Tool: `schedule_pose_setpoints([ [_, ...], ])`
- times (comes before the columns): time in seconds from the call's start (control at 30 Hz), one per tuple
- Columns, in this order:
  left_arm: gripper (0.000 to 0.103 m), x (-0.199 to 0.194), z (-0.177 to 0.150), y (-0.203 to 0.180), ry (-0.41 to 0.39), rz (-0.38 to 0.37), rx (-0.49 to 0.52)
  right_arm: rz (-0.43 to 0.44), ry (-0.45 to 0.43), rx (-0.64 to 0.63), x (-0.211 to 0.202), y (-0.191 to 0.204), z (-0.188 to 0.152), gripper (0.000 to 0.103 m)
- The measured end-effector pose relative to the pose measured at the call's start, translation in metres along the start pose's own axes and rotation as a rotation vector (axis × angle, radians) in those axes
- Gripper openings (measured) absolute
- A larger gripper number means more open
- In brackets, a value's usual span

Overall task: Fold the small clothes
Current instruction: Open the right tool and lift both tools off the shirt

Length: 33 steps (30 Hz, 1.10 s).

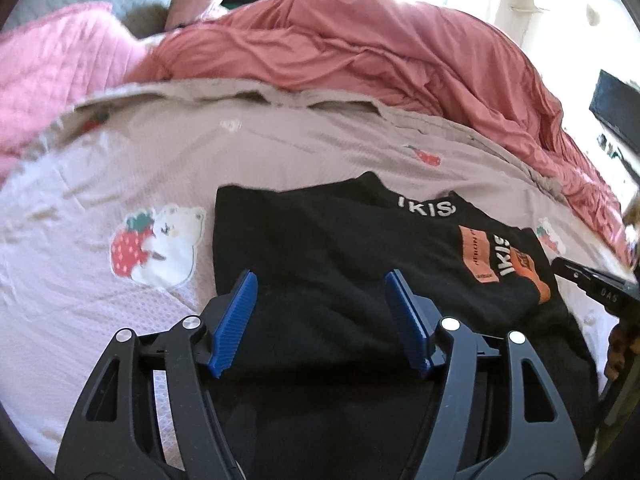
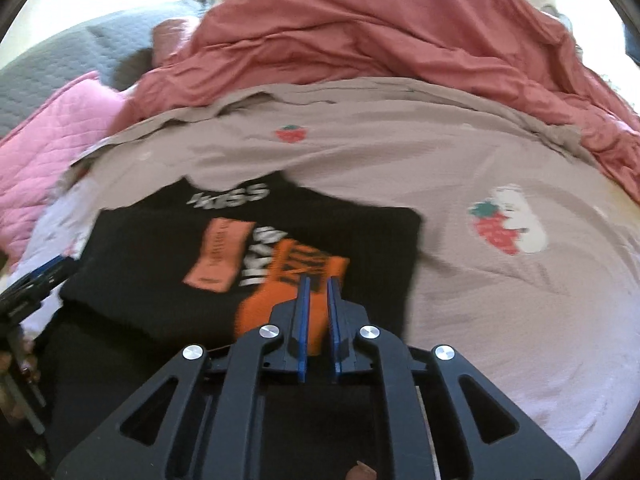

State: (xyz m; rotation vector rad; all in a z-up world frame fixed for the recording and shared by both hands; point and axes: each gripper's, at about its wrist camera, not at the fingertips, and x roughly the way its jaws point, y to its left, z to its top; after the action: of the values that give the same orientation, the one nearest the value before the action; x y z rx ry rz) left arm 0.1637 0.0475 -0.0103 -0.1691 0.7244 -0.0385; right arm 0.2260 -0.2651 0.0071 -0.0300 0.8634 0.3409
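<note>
A black shirt (image 1: 340, 248) with white lettering and orange patches lies partly folded on a beige bedsheet with strawberry prints (image 1: 120, 160). My left gripper (image 1: 322, 280) is open, its blue pads wide apart above the shirt's left part, holding nothing. My right gripper (image 2: 318, 280) is nearly closed on the shirt's orange cuff (image 2: 280, 300), which sits between the blue pads. The shirt also shows in the right wrist view (image 2: 160, 272). The right gripper's body shows at the right edge of the left wrist view (image 1: 596, 284).
A rumpled red-pink duvet (image 1: 400, 52) is heaped along the far side of the bed. A pink quilted blanket (image 1: 52, 64) lies at the far left. A grey quilted cover (image 2: 52, 76) lies behind it. A dark object (image 1: 616, 108) stands at the right edge.
</note>
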Motion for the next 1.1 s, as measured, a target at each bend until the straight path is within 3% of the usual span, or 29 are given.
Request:
schedule_pose_setpoints([
  [0.13,0.058,0.003,-0.005,-0.019,0.015,0.008,0.092,0.061,0.027,-0.064,0.008,0.026,-0.004,0.018],
  [0.23,0.058,0.018,-0.013,-0.025,0.093,0.022,0.124,0.029,0.096,-0.100,0.025,0.033,-0.012,0.020],
  [0.3,0.059,0.025,-0.015,-0.022,0.128,0.016,0.112,0.029,0.123,-0.084,0.034,0.030,-0.019,0.020],
  [0.6,0.060,0.021,-0.015,-0.015,0.129,-0.011,0.080,0.036,0.110,-0.061,0.029,0.027,-0.022,0.025],
  [0.73,0.064,0.014,-0.012,-0.010,0.118,-0.028,0.053,0.027,0.079,-0.041,0.017,0.021,-0.019,0.040],
  [0.87,0.070,0.009,-0.010,-0.009,0.116,-0.032,0.039,0.026,0.061,-0.013,0.008,0.014,-0.017,0.048],
  [1.1,0.086,-0.003,-0.009,-0.004,0.085,-0.035,0.015,0.030,0.028,0.021,-0.006,0.009,-0.015,0.079],
])
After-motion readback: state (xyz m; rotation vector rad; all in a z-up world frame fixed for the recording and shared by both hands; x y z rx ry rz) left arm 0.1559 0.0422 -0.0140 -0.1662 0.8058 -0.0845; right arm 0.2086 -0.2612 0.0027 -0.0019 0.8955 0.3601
